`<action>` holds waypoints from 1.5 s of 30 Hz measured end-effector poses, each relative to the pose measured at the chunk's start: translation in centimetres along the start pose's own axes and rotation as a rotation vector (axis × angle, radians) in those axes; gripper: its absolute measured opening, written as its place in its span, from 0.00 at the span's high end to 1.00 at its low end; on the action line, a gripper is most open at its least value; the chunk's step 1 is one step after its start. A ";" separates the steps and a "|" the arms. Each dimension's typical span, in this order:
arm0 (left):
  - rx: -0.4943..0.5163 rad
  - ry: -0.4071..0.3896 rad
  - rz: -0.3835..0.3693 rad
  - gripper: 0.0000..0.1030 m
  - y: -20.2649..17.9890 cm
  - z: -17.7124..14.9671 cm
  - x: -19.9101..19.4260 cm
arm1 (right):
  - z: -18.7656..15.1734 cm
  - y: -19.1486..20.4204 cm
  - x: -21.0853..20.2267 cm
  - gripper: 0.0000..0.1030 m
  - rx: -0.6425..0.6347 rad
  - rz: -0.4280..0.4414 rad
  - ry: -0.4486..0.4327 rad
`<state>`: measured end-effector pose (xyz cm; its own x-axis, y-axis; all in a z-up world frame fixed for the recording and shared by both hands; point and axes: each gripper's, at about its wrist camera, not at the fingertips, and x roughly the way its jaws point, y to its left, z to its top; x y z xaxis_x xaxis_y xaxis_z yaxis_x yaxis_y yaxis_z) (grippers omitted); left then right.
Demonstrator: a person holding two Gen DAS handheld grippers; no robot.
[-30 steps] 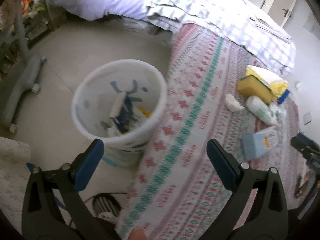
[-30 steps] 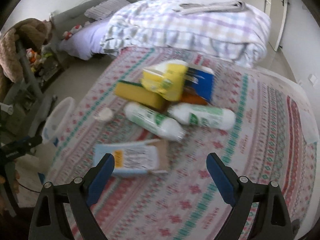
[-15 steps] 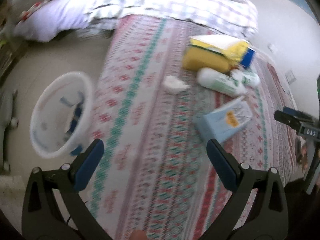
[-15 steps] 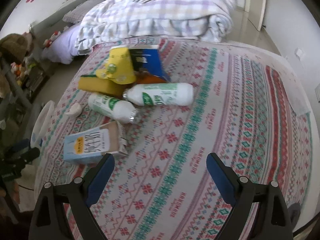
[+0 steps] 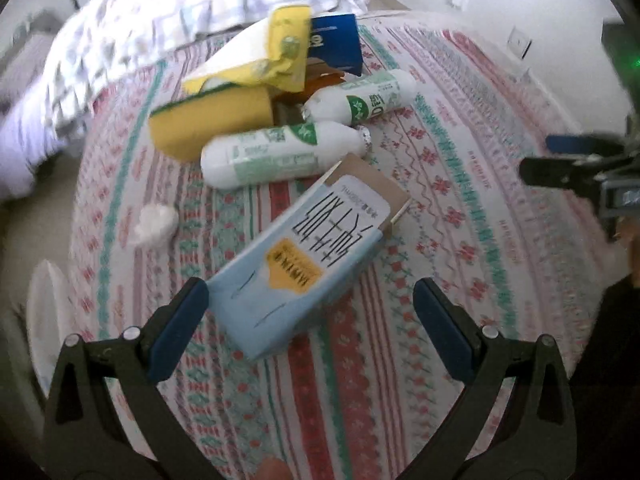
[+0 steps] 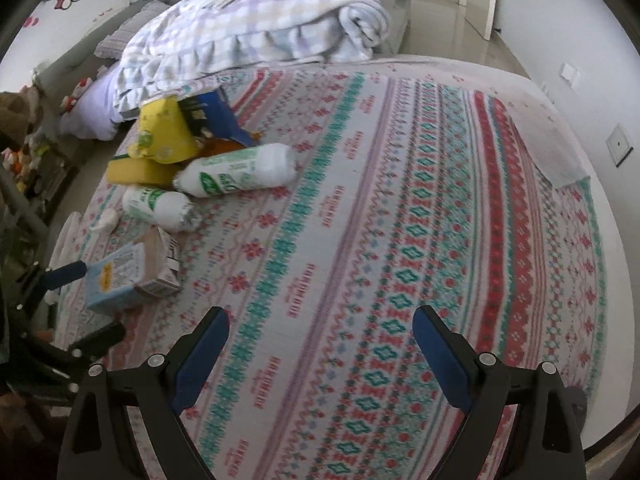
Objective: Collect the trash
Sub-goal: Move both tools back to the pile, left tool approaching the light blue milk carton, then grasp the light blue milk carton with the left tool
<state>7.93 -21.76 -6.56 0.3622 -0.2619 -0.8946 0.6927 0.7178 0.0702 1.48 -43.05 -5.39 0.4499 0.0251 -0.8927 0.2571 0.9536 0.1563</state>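
Left-wrist view: the left gripper [image 5: 310, 312] hung over the patterned bedspread [image 5: 460, 208] with its jaws spread wide and nothing between the pads. The near end of a pale blue carton [image 5: 304, 260] lay just ahead of the fingertips, closer to the left-hand finger; whether that finger touched it could not be told. Beyond the carton lay two white bottles with green labels, the nearer one [image 5: 276, 152] and the farther one [image 5: 360, 98], side by side and almost touching. Behind them a yellow sponge [image 5: 212, 120], a yellow packet [image 5: 280, 56] and a dark blue box [image 5: 336, 42] formed a close heap. A crumpled white tissue [image 5: 154, 222] lay apart, left of the carton. The white bin's rim [image 5: 42, 308] showed off the bed's left edge.

Right-wrist view: the right gripper [image 6: 320, 350] hovered over bare bedspread, jaws spread, empty. The trash lay well to its left, below a folded checked blanket [image 6: 280, 20].
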 end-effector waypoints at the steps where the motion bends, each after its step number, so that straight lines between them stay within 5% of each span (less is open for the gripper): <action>1: 0.016 0.000 0.015 0.01 -0.3 0.2 0.2 | -0.1 -0.1 0.0 0.08 0.001 -0.003 0.002; 12: 0.015 -0.011 0.054 0.10 1.0 1.5 1.6 | 0.0 -0.4 0.7 0.08 0.000 0.004 0.026; 17: 0.022 0.015 0.058 0.45 1.0 1.4 2.1 | 0.2 -0.2 1.1 0.08 0.001 0.005 0.031; 23: -0.069 -0.007 0.005 0.62 2.2 1.4 0.8 | 0.4 0.0 1.4 0.08 0.005 0.006 0.036; 37: -0.210 -0.088 -0.096 0.62 4.9 -0.9 -4.4 | 3.9 3.2 2.1 0.08 -0.006 0.112 0.032; 45: -0.345 -0.148 -0.055 0.62 8.5 -2.4 -6.6 | 7.0 7.3 3.5 0.09 -0.185 0.067 -0.017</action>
<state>9.93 -12.36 -1.16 0.4342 -0.3784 -0.8175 0.4719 0.8686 -0.1514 10.91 -38.10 -4.44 0.4759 0.0867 -0.8752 0.0653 0.9889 0.1335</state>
